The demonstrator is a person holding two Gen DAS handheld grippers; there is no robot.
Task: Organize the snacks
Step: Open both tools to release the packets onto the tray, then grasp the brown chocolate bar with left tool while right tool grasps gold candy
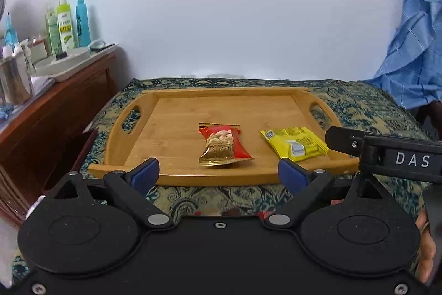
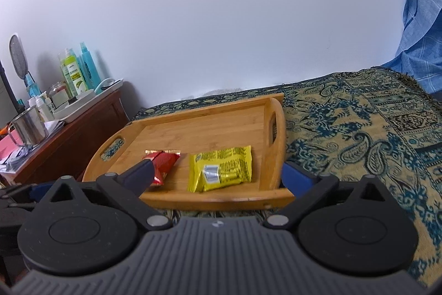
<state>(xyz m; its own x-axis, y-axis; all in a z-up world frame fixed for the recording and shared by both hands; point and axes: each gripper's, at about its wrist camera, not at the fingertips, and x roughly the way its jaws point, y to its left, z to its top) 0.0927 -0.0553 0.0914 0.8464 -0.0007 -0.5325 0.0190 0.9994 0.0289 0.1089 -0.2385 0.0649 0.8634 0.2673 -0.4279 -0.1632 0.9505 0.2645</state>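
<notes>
A wooden tray (image 1: 176,107) with cut-out handles lies on a patterned cloth. On it lie a red and gold snack packet (image 1: 222,145) at the middle front and a yellow snack packet (image 1: 294,143) to its right. My left gripper (image 1: 218,173) is open and empty, just in front of the tray's near rim. In the right wrist view the tray (image 2: 210,123), the red packet (image 2: 163,161) and the yellow packet (image 2: 221,167) show too. My right gripper (image 2: 218,179) is open and empty above the tray's near right corner. Its black body (image 1: 386,154) enters the left wrist view from the right.
A dark wooden cabinet (image 1: 55,107) stands left of the table, with spray bottles (image 1: 66,26), a white tray and a metal cup (image 2: 27,126) on it. A blue cloth (image 1: 414,32) hangs at the right. The patterned cloth (image 2: 359,134) stretches right of the tray.
</notes>
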